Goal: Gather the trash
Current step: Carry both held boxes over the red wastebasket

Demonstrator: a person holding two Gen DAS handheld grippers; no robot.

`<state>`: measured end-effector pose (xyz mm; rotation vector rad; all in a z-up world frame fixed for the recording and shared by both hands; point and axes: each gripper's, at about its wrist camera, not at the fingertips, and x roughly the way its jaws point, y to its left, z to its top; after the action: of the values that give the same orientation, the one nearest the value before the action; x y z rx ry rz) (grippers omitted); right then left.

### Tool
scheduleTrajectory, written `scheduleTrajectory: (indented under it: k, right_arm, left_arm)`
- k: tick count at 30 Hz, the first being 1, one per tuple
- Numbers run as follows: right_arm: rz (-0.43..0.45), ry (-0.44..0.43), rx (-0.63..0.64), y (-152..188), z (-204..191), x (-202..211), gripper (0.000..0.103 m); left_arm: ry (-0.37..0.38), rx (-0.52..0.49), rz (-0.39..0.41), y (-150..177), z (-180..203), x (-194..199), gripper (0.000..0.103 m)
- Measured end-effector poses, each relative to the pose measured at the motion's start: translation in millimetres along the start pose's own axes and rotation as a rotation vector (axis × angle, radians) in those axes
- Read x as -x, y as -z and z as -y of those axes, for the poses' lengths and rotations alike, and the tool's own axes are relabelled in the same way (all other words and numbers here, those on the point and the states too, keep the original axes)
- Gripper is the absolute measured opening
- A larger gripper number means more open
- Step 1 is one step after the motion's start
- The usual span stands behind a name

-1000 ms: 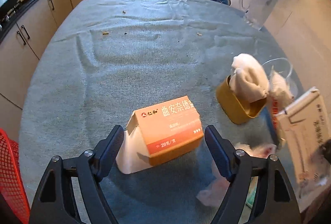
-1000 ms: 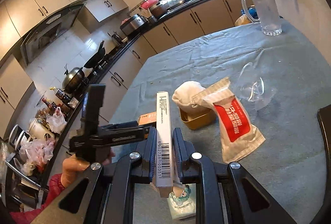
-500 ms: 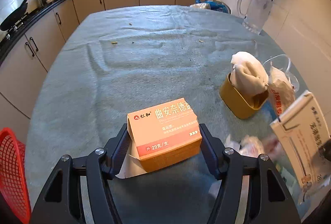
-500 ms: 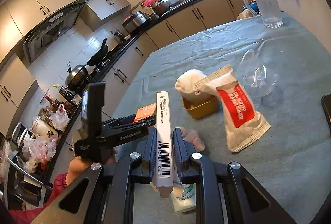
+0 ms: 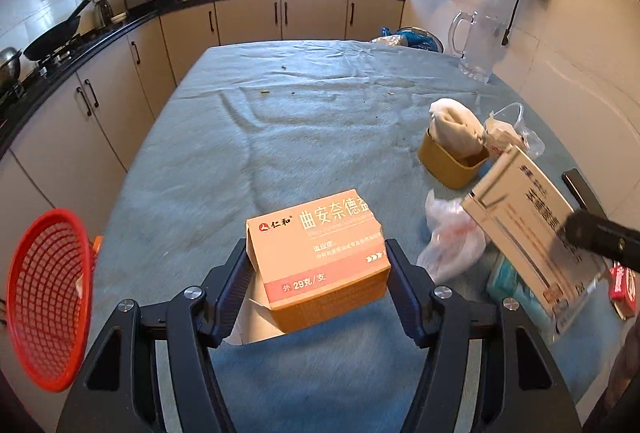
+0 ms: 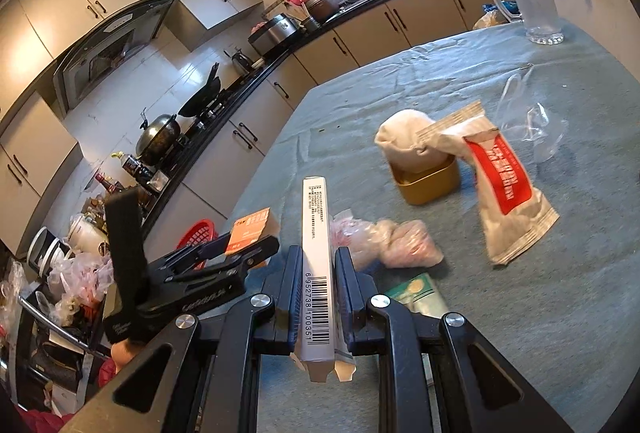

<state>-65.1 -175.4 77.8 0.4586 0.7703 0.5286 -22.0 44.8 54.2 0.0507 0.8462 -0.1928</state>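
Red mesh of a basket [image 5: 48, 297] is cut off at the left edge of the left wrist view, beside the left gripper [image 5: 318, 279], whose jaws have just closed onto an orange box [image 5: 320, 259] lifted off the table [image 5: 248, 137]. Further right, the right gripper [image 6: 318, 297] pinches a thin white box [image 6: 316, 257] edge-on, its lower end hiding a green packet [image 6: 420, 293]; a clear cup [image 6: 532, 117] behind is hard to make out.

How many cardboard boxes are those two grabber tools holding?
2. An orange box sits gripped in the left gripper; a thin white box is clamped edge-on in the right gripper. None seem hidden.
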Motion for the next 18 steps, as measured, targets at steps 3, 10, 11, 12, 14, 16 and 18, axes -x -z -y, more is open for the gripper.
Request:
scheduleTrajectory:
  k: [3, 10, 11, 12, 14, 16, 18]
  right_arm:
    - [-0.006, -0.005, 0.010, 2, -9, -4, 0.018]
    - [-0.034, -0.017, 0.032, 8, -24, -18, 0.018]
    - [-0.037, -0.018, 0.037, 9, -26, -19, 0.018]
    - [-0.041, -0.018, 0.041, 10, -29, -21, 0.018]
    - [-0.049, -0.017, 0.048, 12, -33, -24, 0.018]
    - [-0.054, -0.017, 0.054, 12, -36, -27, 0.018]
    - [-0.061, -0.017, 0.059, 12, -38, -29, 0.018]
  left_arm:
    - [-0.009, 0.006, 0.009, 10, -6, 9, 0.064]
    - [-0.025, 0.019, 0.018, 23, -17, 20, 0.064]
    - [-0.027, 0.022, 0.020, 24, -19, 21, 0.064]
    - [-0.028, 0.023, 0.021, 25, -20, 22, 0.064]
    - [-0.030, 0.028, 0.023, 27, -22, 24, 0.064]
    - [-0.035, 0.031, 0.029, 30, -25, 27, 0.064]
    - [-0.039, 0.033, 0.030, 32, -27, 30, 0.064]
